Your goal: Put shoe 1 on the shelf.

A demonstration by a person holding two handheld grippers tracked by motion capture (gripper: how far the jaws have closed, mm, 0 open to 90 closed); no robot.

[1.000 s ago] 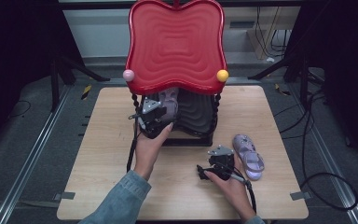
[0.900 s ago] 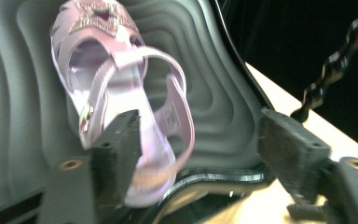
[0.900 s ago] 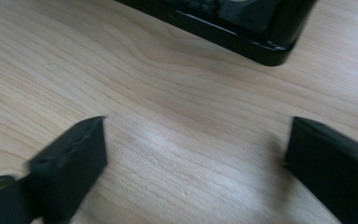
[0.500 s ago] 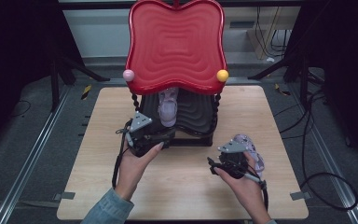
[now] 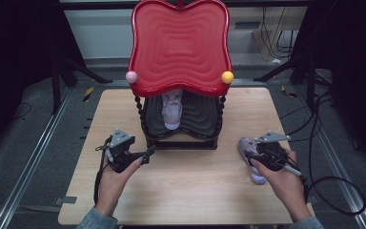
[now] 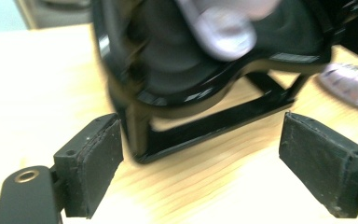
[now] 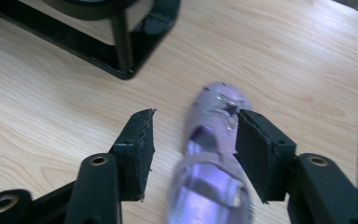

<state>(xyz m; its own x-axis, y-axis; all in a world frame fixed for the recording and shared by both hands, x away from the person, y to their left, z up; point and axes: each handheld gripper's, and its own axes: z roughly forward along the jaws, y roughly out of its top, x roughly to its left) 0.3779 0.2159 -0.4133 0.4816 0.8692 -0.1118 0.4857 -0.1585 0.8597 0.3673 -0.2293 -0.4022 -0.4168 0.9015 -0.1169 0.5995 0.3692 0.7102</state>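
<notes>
Both claws have drawn back from where they were a second ago: the left claw (image 5: pixel 145 155) has come away from the shoe rack's lower shelf, and the right claw (image 5: pixel 255 155) has slid outward over the loose lilac shoe (image 5: pixel 249 151).

Seen from above, the left claw sits at about 8 o'clock on the bench (image 5: pixel 195 191), just off the front left corner of the black rack (image 5: pixel 181 140). In the left gripper view its jaws stand spread wide with nothing between them but bare wood, the rack's corner post (image 6: pixel 137 135) rising just beyond them.

On the rack's dark lower shelf, under the red wavy top (image 5: pixel 180 45), one lilac shoe (image 5: pixel 171 112) lies toe toward the front, at roughly 12 o'clock from bench centre.

The right claw is at about 4 o'clock. In the right gripper view its jaws are parted on either side of the loose shoe (image 7: pixel 212 158): the right pad (image 7: pixel 256 149) lies against or just beside the shoe's side, while the left pad (image 7: pixel 137 149) stands clear of it. The shoe rests flat on the bench, toe pointing away from the claw, well apart from the rack's foot (image 7: pixel 121 46).
</notes>
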